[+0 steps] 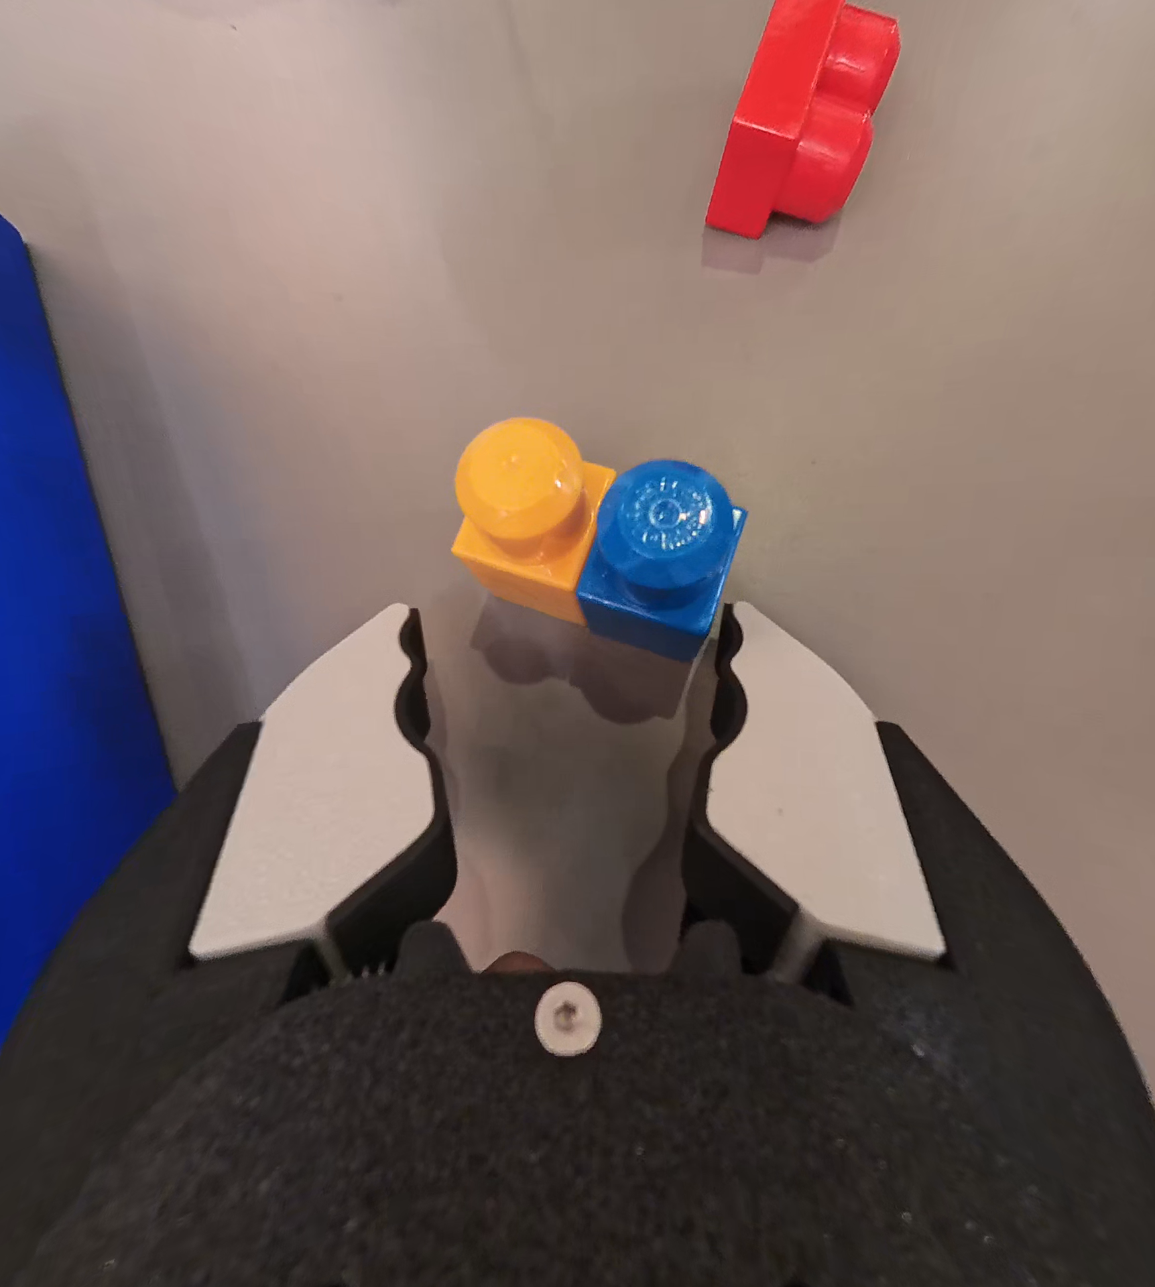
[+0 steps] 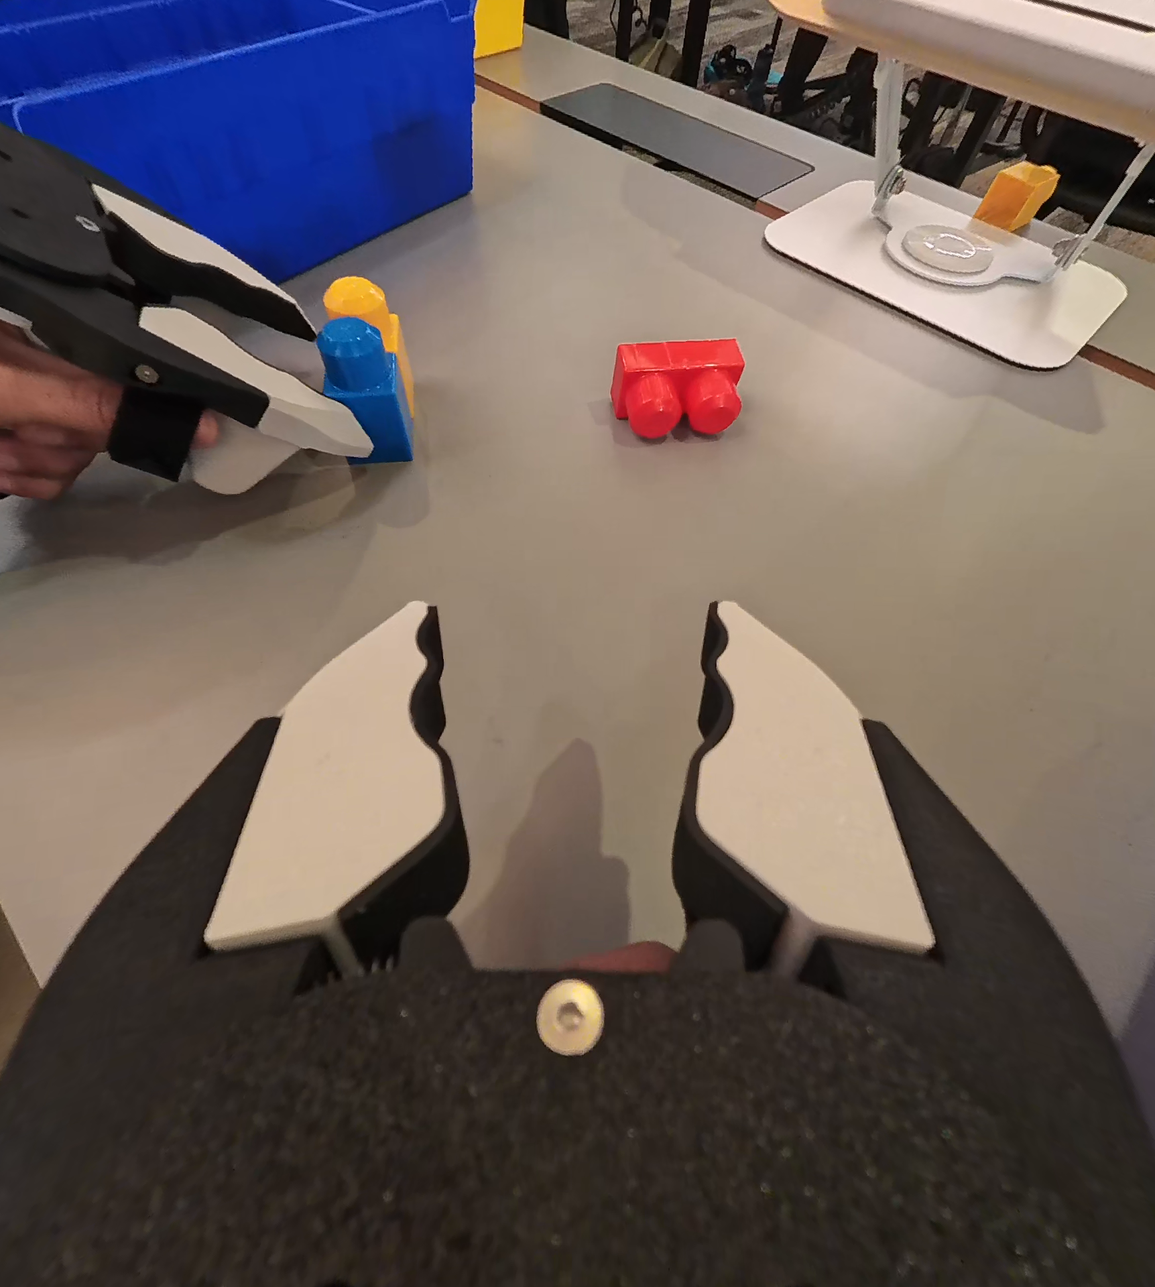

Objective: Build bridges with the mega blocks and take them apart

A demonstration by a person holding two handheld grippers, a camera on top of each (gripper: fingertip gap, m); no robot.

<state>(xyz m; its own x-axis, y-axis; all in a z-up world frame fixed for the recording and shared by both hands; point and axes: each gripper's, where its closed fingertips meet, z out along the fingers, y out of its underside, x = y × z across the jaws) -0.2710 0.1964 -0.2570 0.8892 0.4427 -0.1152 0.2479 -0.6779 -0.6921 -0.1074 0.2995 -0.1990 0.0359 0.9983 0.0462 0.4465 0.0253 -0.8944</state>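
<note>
Right gripper (image 2: 571, 613), nearest, hovers with fingers spread and empty over the grey bench (image 2: 839, 557). Left gripper (image 1: 571, 613), fingers parted, flanks the touching upright yellow plastic single-stud block (image 1: 525, 515) and blue single-stud block (image 1: 658, 557); rightward, well apart, a red two-stud block (image 2: 679, 383) lies on its side.

Grey table (image 2: 839, 557), blue bin (image 2: 247, 139) behind.
</note>
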